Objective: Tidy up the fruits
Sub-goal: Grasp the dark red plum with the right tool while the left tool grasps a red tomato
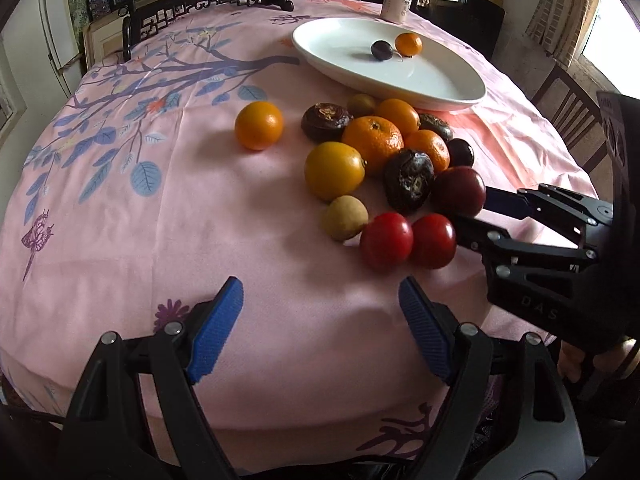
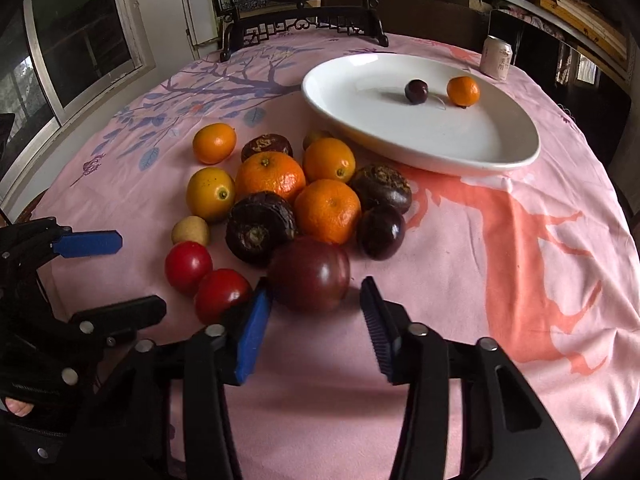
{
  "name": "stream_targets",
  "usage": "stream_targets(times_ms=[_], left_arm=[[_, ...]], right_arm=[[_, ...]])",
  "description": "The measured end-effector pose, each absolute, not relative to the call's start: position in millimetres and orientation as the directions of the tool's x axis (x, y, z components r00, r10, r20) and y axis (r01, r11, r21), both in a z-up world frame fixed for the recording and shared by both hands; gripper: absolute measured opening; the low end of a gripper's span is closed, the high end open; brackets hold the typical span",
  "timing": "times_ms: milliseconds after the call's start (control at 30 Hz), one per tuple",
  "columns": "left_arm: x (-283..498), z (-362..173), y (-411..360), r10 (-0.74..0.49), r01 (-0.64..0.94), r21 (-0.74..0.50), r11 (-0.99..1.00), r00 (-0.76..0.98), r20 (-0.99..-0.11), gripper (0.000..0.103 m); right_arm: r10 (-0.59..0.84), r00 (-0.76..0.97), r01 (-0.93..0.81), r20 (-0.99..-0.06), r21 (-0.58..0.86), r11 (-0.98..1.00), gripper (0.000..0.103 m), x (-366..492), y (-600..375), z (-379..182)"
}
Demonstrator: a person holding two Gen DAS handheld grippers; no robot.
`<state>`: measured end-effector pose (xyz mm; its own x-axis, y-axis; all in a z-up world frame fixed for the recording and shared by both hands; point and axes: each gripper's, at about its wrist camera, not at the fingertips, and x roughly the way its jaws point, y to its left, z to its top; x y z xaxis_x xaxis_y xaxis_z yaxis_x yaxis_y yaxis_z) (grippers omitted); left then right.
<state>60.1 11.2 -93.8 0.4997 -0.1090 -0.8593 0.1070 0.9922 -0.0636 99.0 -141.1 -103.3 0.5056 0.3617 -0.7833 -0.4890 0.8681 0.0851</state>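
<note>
A pile of fruits lies on the pink tablecloth: oranges (image 2: 270, 175), dark water chestnuts (image 2: 260, 227), two red tomatoes (image 2: 188, 266) and a large dark red plum (image 2: 309, 274). My right gripper (image 2: 316, 300) is open with its pads on either side of the plum's near edge; it also shows in the left wrist view (image 1: 472, 210). My left gripper (image 1: 320, 300) is open and empty over bare cloth, in front of the pile. A white oval plate (image 2: 460, 148) behind the pile holds a small dark plum (image 2: 416, 91) and a small orange (image 2: 463, 91).
A drink can (image 2: 497, 58) stands behind the plate. A dark wooden chair back (image 2: 304, 26) rises at the table's far edge. One orange (image 1: 259, 125) lies apart, left of the pile. Another chair (image 1: 568, 112) stands at the right.
</note>
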Motion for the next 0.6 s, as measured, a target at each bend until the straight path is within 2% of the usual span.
stream_targets(times_ms=[133,167,300,467,600], left_arm=[[60.4,-94.2,5.9,-0.113,0.113,-0.065,0.991,0.494,-0.862,0.081],[60.5,-93.8,4.8,-0.117,0.112,-0.070,0.991,0.494,-0.861,0.077],[63.7,-92.5,-0.8,-0.124,0.109,-0.079,0.991,0.498,-0.858,0.048],[70.4,-92.0,-14.0,-0.162,0.133,-0.110,0.985,0.490,-0.857,0.044],[83.1,-94.6,-23.8,-0.129,0.120,-0.079,0.990,0.505,-0.853,0.042]], right_arm=[[0.366,0.514,-0.470,-0.775,0.102,0.877,0.037,93.9,-150.1,-96.5],[0.362,0.518,-0.459,-0.775,0.106,0.882,0.037,90.6,-156.1,-94.1],[0.343,0.553,-0.413,-0.760,0.108,0.904,0.037,77.2,-181.1,-84.6],[0.348,0.568,-0.378,-0.746,0.138,0.915,0.037,70.8,-202.8,-81.4],[0.362,0.568,-0.368,-0.739,0.164,0.915,0.037,69.3,-211.2,-81.3]])
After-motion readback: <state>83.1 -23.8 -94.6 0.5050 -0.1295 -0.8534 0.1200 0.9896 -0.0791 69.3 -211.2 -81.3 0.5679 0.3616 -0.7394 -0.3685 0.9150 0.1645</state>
